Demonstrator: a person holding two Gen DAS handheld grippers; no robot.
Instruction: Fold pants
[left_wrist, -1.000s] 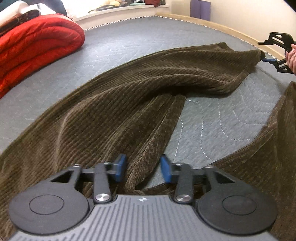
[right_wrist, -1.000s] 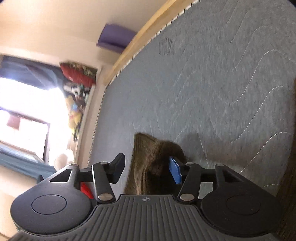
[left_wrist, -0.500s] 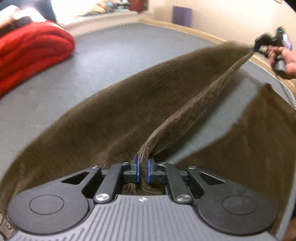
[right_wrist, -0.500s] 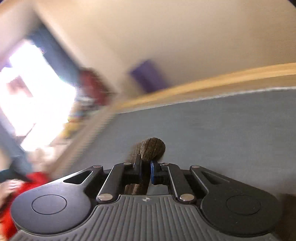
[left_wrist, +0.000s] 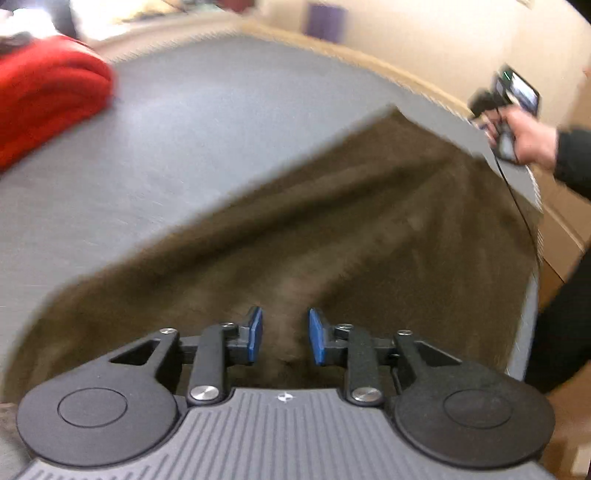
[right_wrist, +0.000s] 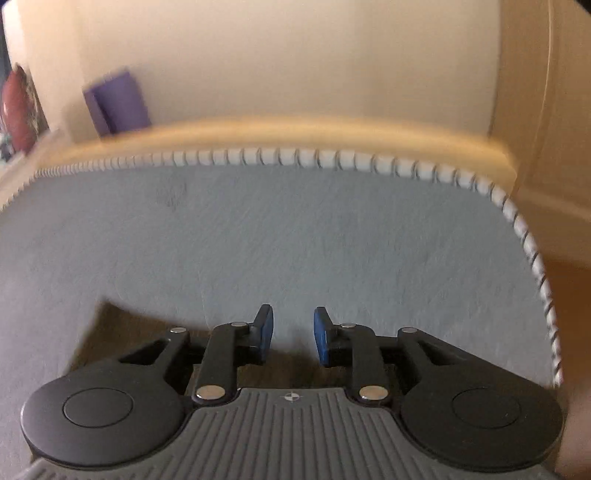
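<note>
The left gripper (left_wrist: 285, 336) has its blue pads (left_wrist: 255, 334) apart and its jaws are opening; a ridge of the brown pants (left_wrist: 332, 229) runs up between the pads, but neither pad presses on it, so the cloth is released. From there the pants spread outward over the grey mattress (left_wrist: 192, 140), a broad brown sheet running from the near left edge up to a corner at the far right. The left wrist view is smeared by motion, so it is hard to say whether the fabric lies flat or is partly raised.

Near that far corner the right hand (left_wrist: 530, 134) grips the right gripper's handle, a dark sleeve (left_wrist: 574, 158) behind it and a thin cable hanging below. From this view its fingers are too blurred to read.

In the right wrist view the right gripper (right_wrist: 293, 334) also shows its blue pads (right_wrist: 266, 332) parted, jaws opening, with bare mattress (right_wrist: 295, 236) showing in the gap. A strip of brown pants (right_wrist: 110, 325) lies just under and behind the fingers at the lower left, touched by neither pad.

Farther out, a folded red blanket (left_wrist: 48, 96) sits on the mattress at the far left, well apart from the pants. A wooden bed frame (right_wrist: 280, 131) edges the mattress, and a purple block (right_wrist: 118, 103) stands against the pale wall beyond it.
</note>
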